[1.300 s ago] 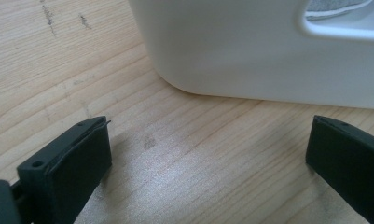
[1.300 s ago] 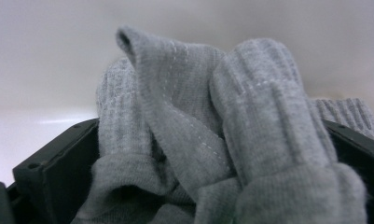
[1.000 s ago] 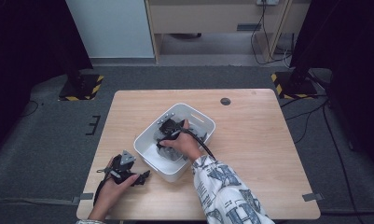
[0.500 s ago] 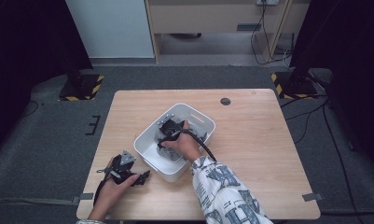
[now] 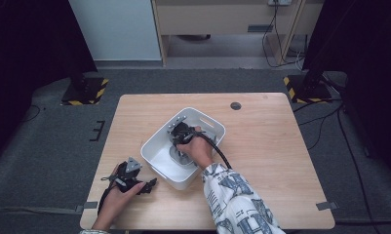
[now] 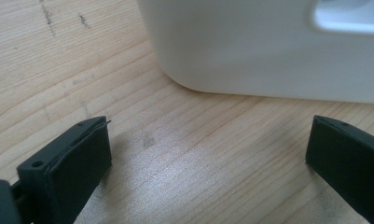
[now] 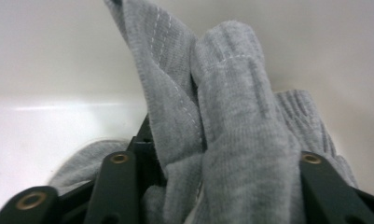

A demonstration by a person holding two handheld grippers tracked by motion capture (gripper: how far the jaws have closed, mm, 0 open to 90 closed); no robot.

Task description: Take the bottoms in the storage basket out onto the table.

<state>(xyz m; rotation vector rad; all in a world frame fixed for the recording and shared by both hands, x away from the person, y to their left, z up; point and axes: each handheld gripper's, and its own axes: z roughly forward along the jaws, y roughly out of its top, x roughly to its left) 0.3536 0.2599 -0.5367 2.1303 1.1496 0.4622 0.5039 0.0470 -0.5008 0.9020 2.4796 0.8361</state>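
Reaching down into the white bin (image 5: 210,122), the right gripper (image 5: 182,139) has its jaws around a bunched grey knitted cloth (image 7: 222,121). Jaws have just been closing, and in the right gripper view the cloth fills the gap between them, pressed up into two thick folds against the bin's pale inner wall (image 7: 58,56). Reads as a grip on the cloth, jaws about halfway in. In the high view the cloth shows as a small grey patch (image 5: 176,155) on the bin floor, right under the person's right hand (image 5: 199,151); patterned sleeve (image 5: 237,200) comes in from the bottom edge, black cable (image 5: 221,153) trails back over the bin rim.

Bin sits near the middle of the wooden counter (image 5: 276,146), turned at an angle to the counter's edges, cut-out handle on the far wall.

Left gripper (image 5: 145,186) rests low at the near left of the counter, just beside the bin's near corner, held in the left hand (image 5: 116,197). Jaws wide apart with bare wood between them; the left gripper view has the bin's outer wall (image 6: 250,51) right ahead, close but not touching. Grey three-cornered plate (image 5: 131,165) on top.

Small dark round fitting (image 5: 236,106) near the counter's far edge, well apart from the bin.
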